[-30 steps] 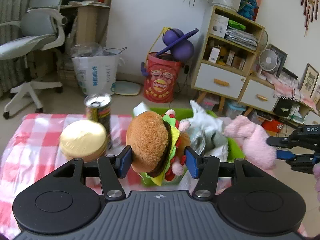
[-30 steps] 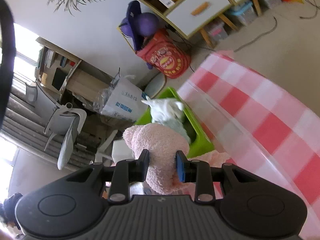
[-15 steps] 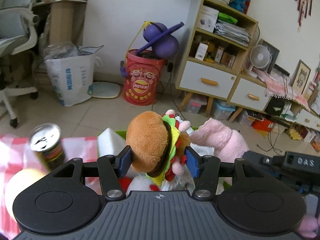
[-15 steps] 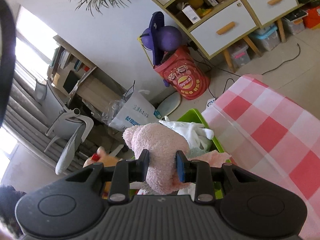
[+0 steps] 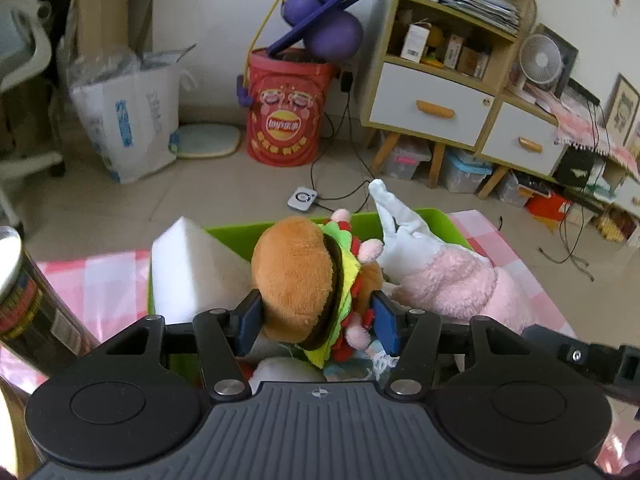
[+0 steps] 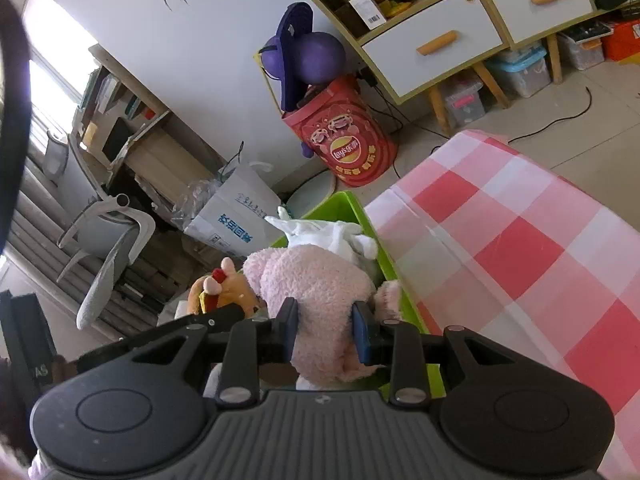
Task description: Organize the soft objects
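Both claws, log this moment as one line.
left claw: shut on burger toy | right claw: shut on pink plush | both over green bin | not yet released

the can (image 5: 24, 304) left of the left claw (image 5: 318, 322) is cut by the picture's edge, its label blurred. the bin (image 5: 288, 230) beyond that claw shows only its far rim; plush burger (image 5: 296, 280), pink plush (image 5: 460, 288) and white foam (image 5: 184, 268) hide its inside. in the right wrist view the right claw (image 6: 326, 336) and pink plush (image 6: 316, 292) cover most of the bin (image 6: 352, 208). the burger (image 6: 228, 294) peeks out, mostly hidden behind the other claw's arm.
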{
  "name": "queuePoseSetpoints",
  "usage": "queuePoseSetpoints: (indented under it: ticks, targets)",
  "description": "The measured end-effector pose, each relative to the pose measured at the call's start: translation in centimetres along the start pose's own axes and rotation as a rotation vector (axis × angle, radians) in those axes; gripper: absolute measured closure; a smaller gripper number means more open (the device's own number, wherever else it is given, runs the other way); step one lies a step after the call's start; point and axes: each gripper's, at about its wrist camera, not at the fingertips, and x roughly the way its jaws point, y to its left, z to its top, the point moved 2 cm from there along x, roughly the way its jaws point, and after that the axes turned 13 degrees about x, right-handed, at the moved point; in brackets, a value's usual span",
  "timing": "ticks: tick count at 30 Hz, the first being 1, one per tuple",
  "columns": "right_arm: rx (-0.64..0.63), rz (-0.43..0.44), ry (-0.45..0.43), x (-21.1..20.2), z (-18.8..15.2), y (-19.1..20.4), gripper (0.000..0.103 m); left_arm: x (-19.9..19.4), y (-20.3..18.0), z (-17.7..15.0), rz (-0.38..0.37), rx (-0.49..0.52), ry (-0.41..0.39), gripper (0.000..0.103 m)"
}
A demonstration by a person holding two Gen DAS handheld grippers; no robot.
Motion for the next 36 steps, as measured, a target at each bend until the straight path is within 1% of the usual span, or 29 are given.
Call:
queuePoseSetpoints:
  ticks: [2,5,7,11,14,17,19,22,25,26,28,31,33,36]
  targets:
    - [0.001,0.001,0.000,-0.1,0.0,0.0,0.087,-0.1,0.1,-0.1,-0.006,-0.011,-0.001,0.045]
    - [0.007,0.002,0.002,-0.2,-0.1,-0.1,0.086,-0.8,-0.2,-0.1,-0.003,0.018,-0.023,0.039]
    - [0.014,0.006,0.006,-0.3,0.1,-0.2,0.083,-1.3,-0.3,-0.1,-0.005,0.027,-0.039,0.036]
    - [0.052,0.028,0.018,-0.7,0.7,-0.5,0.080,-2.5,-0.6,0.0,-0.015,0.027,-0.048,0.030]
    - [0.057,0.037,0.017,-1.6,1.1,-0.3,0.074,-4.2,-0.9,0.0,-0.009,0.029,-0.062,0.026]
    - [0.021,0.030,0.004,-3.3,1.5,0.5,0.066,-6.8,-1.3,-0.2,0.005,0.034,-0.080,0.022]
    - [0.001,0.022,-0.007,-4.5,1.7,1.0,0.056,-8.4,-1.6,-0.5,0.014,0.035,-0.090,0.019]
    - [-0.017,0.001,-0.022,-6.7,1.8,1.3,0.048,-10.7,-1.8,-1.4,0.030,0.029,-0.094,0.015]
    - [-0.021,-0.025,-0.017,-8.5,1.3,1.3,0.045,-13.0,-2.1,-2.7,0.057,0.020,-0.096,0.007]
    - [-0.023,-0.031,-0.014,-9.1,1.0,1.2,0.045,-13.7,-2.2,-3.2,0.067,0.018,-0.096,0.007]
    - [-0.028,-0.041,-0.013,-10.2,0.5,1.1,0.040,-14.9,-2.4,-4.4,0.087,0.015,-0.082,0.005]
    - [-0.044,-0.056,-0.006,-11.6,-0.5,0.9,0.038,-16.3,-2.6,-6.3,0.115,0.001,-0.040,0.005]
    - [-0.056,-0.058,0.010,-12.4,-1.4,1.0,0.037,-17.2,-2.8,-7.8,0.134,-0.021,0.000,0.005]
    - [-0.083,-0.063,0.033,-13.4,-2.7,1.2,0.037,-18.4,-3.1,-9.6,0.149,-0.060,0.030,0.005]
